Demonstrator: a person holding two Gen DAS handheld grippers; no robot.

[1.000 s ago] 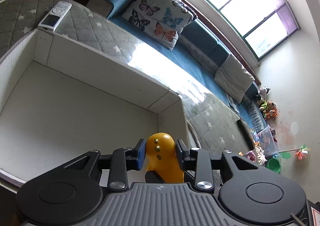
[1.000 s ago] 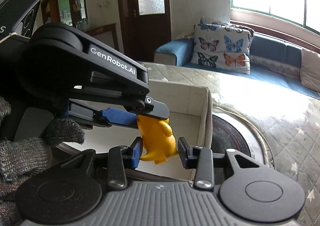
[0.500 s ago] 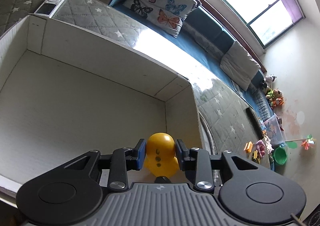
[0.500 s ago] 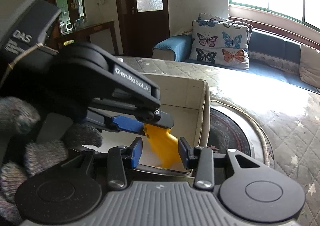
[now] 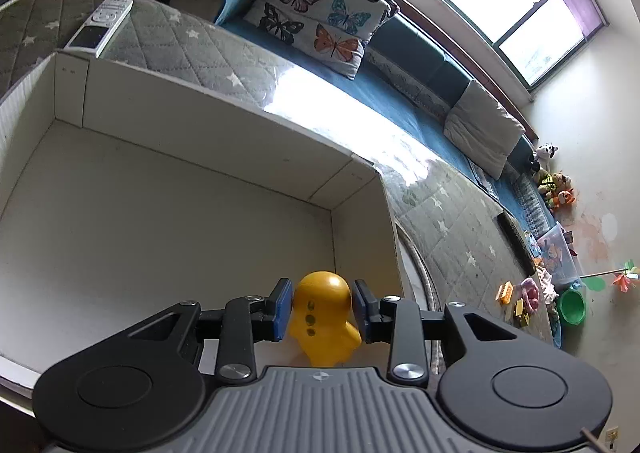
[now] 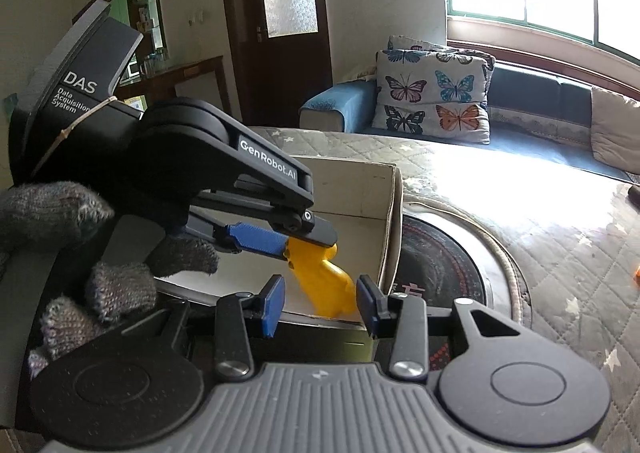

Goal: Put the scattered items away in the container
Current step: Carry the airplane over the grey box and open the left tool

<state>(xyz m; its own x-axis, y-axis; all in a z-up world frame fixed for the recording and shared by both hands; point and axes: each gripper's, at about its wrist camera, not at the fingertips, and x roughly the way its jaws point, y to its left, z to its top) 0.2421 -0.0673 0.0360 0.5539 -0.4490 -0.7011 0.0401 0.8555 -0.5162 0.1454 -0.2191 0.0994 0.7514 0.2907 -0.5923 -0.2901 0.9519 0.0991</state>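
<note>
— Where's the toy?
— Over the white box (image 5: 208,141), by its near right corner, so it can drop inside. The left gripper (image 5: 320,311) clamps the yellow toy (image 5: 322,323).
— The right gripper (image 6: 320,303)?
— Empty, jaws parted beside it.

Left gripper (image 5: 322,313): matte black linkage arms, two round black discs at the base, a ribbed grey plate between them, silver screw heads on the links.
Left finger pads (image 5: 282,309): blue, ridged, rectangular.
Left gripper markings: white "GenRobot.AI" on the arm, "DAS Data Acquisition System" on the grey-edged housing; a thin tan cord tied round it.
Right gripper (image 6: 320,307): same black discs, ribbed grey plate, silver screws, small cross mark at the plate's top.
Right finger pads (image 6: 273,307): blue, ridged.
Gloved hand (image 6: 80,253): grey knitted glove, fuzzy fingertips.
</note>
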